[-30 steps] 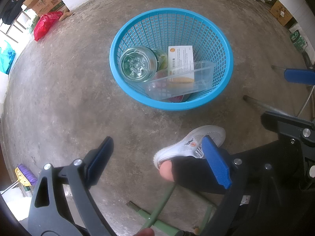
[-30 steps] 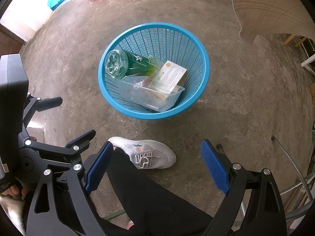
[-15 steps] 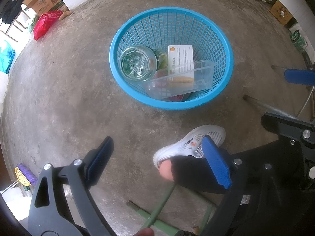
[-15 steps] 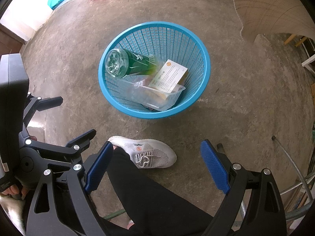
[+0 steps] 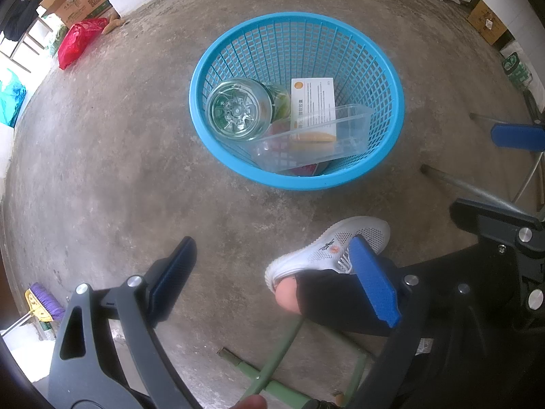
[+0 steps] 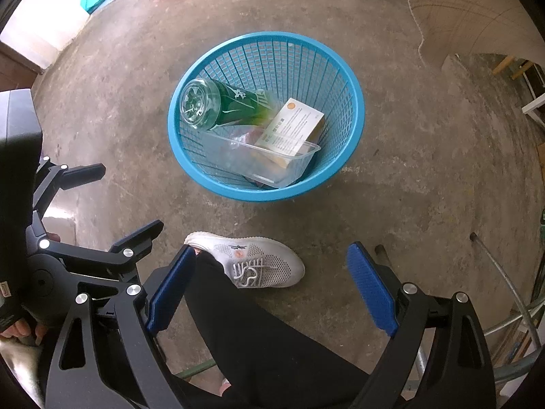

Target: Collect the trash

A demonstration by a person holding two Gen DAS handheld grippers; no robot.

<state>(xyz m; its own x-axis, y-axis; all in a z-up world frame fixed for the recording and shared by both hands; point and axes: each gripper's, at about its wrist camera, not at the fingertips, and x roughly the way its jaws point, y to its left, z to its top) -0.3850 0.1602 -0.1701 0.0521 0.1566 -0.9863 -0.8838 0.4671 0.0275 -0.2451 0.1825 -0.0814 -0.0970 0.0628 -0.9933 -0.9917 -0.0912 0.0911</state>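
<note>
Blue lattice basket [image 5: 381,68] | round clear-green bottle [image 5: 238,110], flat card [image 5: 315,102] | both claws gaping, empty

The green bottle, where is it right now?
The green bottle lies tilted inside the blue basket, at its left side in the right wrist view, beside the white card and above the clear tray.

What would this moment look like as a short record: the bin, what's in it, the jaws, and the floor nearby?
container: blue mesh basket on the concrete floor
contents: green plastic bottle, clear plastic tray, printed card box
left gripper: jaws open, empty
right gripper: jaws open, empty
near basket: a person's white sneaker
loose trash on floor near the basket: none visible
</note>
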